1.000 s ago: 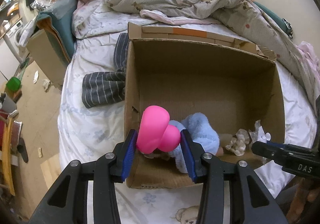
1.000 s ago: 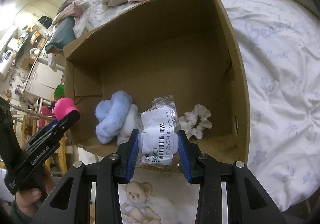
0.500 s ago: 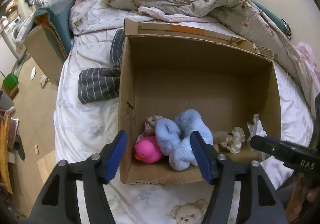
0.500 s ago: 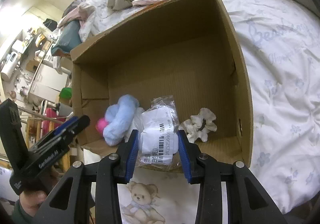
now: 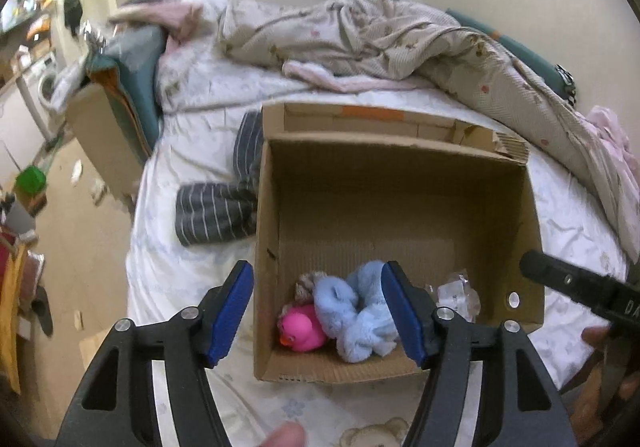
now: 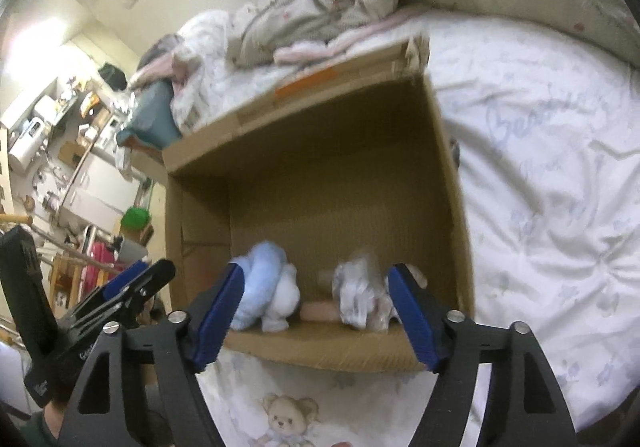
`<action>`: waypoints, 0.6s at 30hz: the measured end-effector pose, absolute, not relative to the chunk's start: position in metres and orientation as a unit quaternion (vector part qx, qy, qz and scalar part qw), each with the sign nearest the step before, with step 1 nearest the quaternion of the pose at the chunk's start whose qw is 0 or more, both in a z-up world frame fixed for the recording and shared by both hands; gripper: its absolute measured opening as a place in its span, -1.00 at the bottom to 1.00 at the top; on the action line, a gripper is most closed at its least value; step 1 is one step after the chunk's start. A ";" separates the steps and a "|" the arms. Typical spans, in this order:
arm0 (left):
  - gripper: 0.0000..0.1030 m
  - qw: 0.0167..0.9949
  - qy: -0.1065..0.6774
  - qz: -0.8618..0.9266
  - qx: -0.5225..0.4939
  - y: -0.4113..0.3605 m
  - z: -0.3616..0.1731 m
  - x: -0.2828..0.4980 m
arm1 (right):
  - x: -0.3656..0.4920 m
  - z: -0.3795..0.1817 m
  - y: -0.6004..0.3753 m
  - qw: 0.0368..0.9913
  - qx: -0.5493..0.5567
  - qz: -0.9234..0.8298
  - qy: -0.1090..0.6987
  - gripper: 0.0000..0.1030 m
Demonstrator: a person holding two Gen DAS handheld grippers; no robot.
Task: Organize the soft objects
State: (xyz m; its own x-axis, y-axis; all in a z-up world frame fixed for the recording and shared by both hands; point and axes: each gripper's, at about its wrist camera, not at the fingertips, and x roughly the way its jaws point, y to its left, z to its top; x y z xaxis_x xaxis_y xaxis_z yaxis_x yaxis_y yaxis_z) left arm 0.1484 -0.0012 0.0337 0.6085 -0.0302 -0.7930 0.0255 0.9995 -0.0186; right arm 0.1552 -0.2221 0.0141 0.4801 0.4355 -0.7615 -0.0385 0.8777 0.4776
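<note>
An open cardboard box [image 5: 400,175] stands on the bed; it also shows in the right wrist view [image 6: 332,151]. At its near wall lie a pink rubber duck [image 5: 301,329], a light blue plush [image 5: 356,315], and a clear plastic packet [image 5: 454,293]. The blue plush [image 6: 260,287] and the packet [image 6: 360,299] also show in the right wrist view. My left gripper [image 5: 320,315] is open and empty above the box's near left corner. My right gripper [image 6: 314,317] is open and empty above the near edge, with the packet lying below it.
A striped grey garment [image 5: 218,207] lies left of the box. A rumpled quilt [image 5: 380,35] and pillows cover the far side of the bed. White bear-print sheet [image 6: 540,187] spreads right of the box. The floor and cluttered furniture [image 5: 28,183] lie at left.
My left gripper opened and the pink duck dropped into the box. Then my right gripper opened and the plastic packet fell into the box. Both grippers pulled back a little.
</note>
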 end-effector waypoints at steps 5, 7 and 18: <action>0.51 0.908 0.418 -0.018 -0.006 0.000 0.048 0.136 | 0.147 0.029 -0.222 0.853 0.181 0.129 0.472 0.57; 0.73 0.909 0.416 -0.022 -0.022 0.003 0.050 0.131 | 0.143 0.034 -0.220 0.858 0.171 0.125 0.467 0.61; 0.89 0.915 0.402 -0.009 -0.023 0.013 0.069 0.094 | 0.107 0.060 -0.224 0.890 0.142 0.109 0.420 0.66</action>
State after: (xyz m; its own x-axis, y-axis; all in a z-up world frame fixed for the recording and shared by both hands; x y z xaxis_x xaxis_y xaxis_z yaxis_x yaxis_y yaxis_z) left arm 0.0939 0.0127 0.0688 0.6759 -0.0351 -0.7361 -0.0015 0.9988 -0.0489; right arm 0.1071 -0.2239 0.0598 0.6236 0.3139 -0.7159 -0.0746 0.9356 0.3452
